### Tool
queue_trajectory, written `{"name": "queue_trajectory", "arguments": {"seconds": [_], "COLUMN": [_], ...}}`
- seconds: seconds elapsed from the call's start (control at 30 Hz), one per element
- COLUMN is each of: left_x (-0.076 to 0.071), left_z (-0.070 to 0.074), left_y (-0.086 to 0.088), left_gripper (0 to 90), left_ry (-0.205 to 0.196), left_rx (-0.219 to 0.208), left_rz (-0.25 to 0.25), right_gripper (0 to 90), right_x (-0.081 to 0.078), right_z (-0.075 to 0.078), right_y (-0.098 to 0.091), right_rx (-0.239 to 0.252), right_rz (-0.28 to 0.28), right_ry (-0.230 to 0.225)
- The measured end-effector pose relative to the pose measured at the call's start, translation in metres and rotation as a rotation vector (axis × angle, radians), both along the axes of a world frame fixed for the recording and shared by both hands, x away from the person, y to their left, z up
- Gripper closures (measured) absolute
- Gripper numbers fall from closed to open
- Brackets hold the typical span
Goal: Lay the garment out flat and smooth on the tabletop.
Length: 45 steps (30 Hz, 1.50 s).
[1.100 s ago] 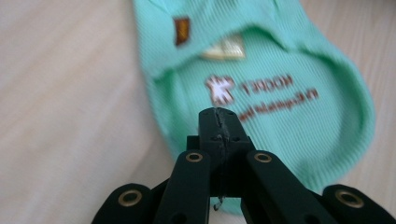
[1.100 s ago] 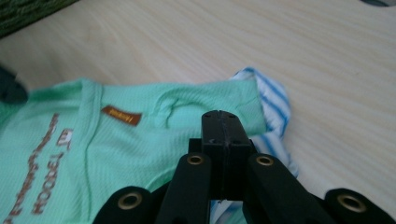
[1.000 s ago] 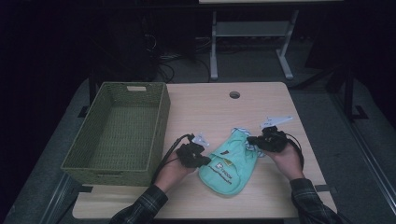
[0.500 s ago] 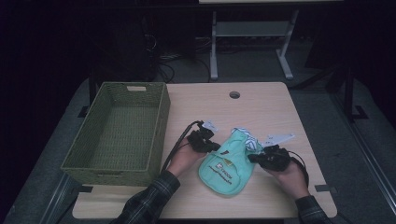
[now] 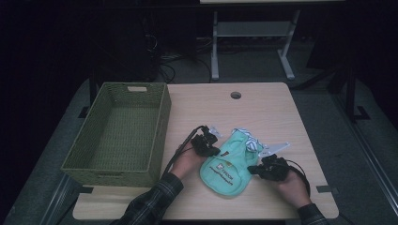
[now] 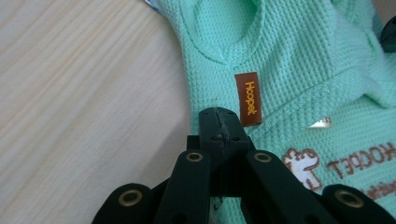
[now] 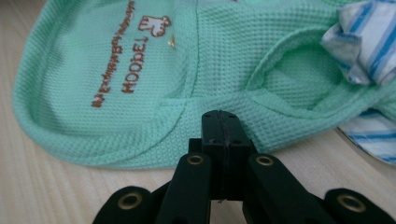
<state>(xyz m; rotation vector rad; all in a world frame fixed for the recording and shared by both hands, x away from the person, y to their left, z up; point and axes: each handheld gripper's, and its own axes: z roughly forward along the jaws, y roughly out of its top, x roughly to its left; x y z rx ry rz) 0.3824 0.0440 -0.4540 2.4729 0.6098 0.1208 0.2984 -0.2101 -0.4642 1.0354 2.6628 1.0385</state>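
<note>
A mint-green waffle-knit pet garment with brown lettering lies flat on the wooden table. My left gripper is shut, with its tip at the garment's left edge. In the left gripper view the closed jaws sit beside a brown label on the green cloth. My right gripper is shut at the garment's right edge. In the right gripper view its tip rests over the hem of the garment. I see no fabric pinched in either pair of jaws.
A green woven basket stands on the table's left side. Blue-and-white striped cloth lies at the garment's far end. A round cable hole is in the far part of the tabletop. A metal stand is behind the table.
My left gripper has moved right and farther in, to the garment's left edge. My right gripper has come back toward the table's near edge along the garment's right side. The garment has stayed put.
</note>
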Motion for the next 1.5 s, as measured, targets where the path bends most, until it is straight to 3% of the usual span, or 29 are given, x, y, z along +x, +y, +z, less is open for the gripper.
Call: {"name": "queue_trajectory", "arguments": {"seconds": [0.1,0.4,0.57,0.83,0.97,1.03,1.1,1.2,1.23,1.27,1.37,1.5], "left_x": [-0.001,-0.01,-0.024,-0.048,-0.048,-0.048,-0.047,-0.048,-0.048,-0.048,-0.048,-0.048], "left_z": [0.001,0.004,0.003,0.002,0.002,0.002,0.002,0.002,0.002,0.002,0.002,0.002], "left_y": [0.002,0.014,0.021,0.021,0.021,0.021,0.022,0.021,0.021,0.021,0.021,0.02], "left_gripper": [89.7,89.8,89.8,89.7,89.7,89.8,89.7,89.7,89.7,89.8,89.8,89.8], "left_ry": [-0.02,-0.025,0.028,0.058,0.057,0.062,0.058,0.049,0.052,0.056,0.053,0.054], "left_rx": [0.022,0.078,0.042,0.009,0.014,0.005,0.012,0.016,0.014,0.006,0.011,0.003], "left_rz": [0.009,0.041,0.015,-0.034,-0.045,-0.039,-0.046,-0.05,-0.049,-0.042,-0.049,-0.043], "right_gripper": [89.9,90.0,90.0,90.0,89.9,89.2,88.3,87.6,87.6,87.6,87.0,85.3], "right_x": [0.001,0.005,0.014,0.029,0.032,0.036,0.041,0.06,0.06,0.073,0.087,0.097], "right_z": [0.001,0.002,0.002,0.002,0.002,0.006,0.011,0.02,0.02,0.019,0.014,0.008], "right_y": [0.0,-0.006,-0.013,-0.016,-0.016,-0.016,-0.016,-0.014,-0.014,-0.011,-0.006,-0.001], "right_rx": [-0.004,-0.038,-0.052,-0.06,-0.059,-0.029,-0.013,0.026,0.026,0.037,0.05,0.038], "right_rz": [-0.006,-0.033,-0.06,-0.091,-0.084,-0.087,-0.092,-0.116,-0.116,-0.13,-0.14,-0.14], "right_ry": [0.006,-0.014,-0.021,-0.036,-0.037,-0.045,-0.065,-0.085,-0.085,-0.085,-0.071,-0.055]}}
